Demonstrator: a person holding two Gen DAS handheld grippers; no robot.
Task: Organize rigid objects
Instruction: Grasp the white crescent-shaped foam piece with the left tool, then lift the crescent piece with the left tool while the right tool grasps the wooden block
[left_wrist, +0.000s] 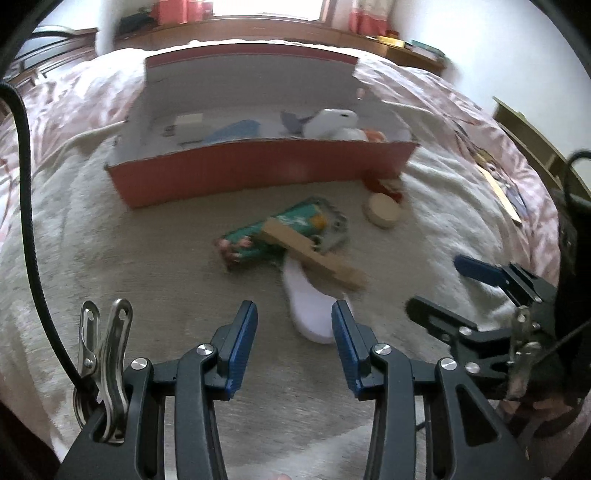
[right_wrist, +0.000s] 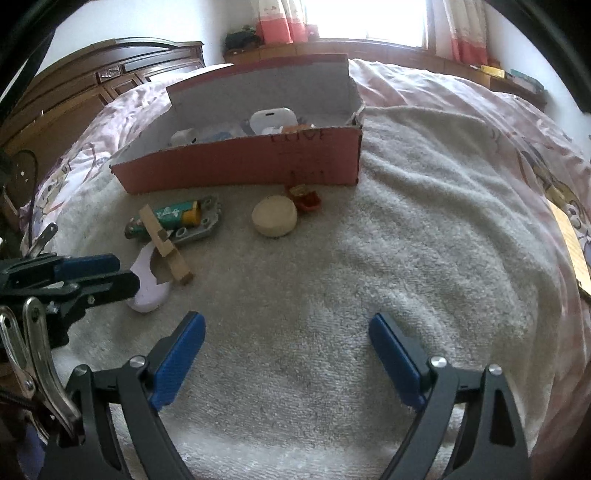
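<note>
Red box (right_wrist: 243, 166) with white case (right_wrist: 273, 117) inside; left gripper (left_wrist: 294, 325) and right gripper (right_wrist: 287, 343) jaws spread, empty

Box wall (left_wrist: 258, 173) hides its contents (mostly blurred).

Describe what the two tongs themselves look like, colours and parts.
Both the left tongs and right tongs have black linkage arms with silver pivot bolts and ribbed blue pads. A steel spring clip sits beside the left one, and a black cable trails past.
</note>
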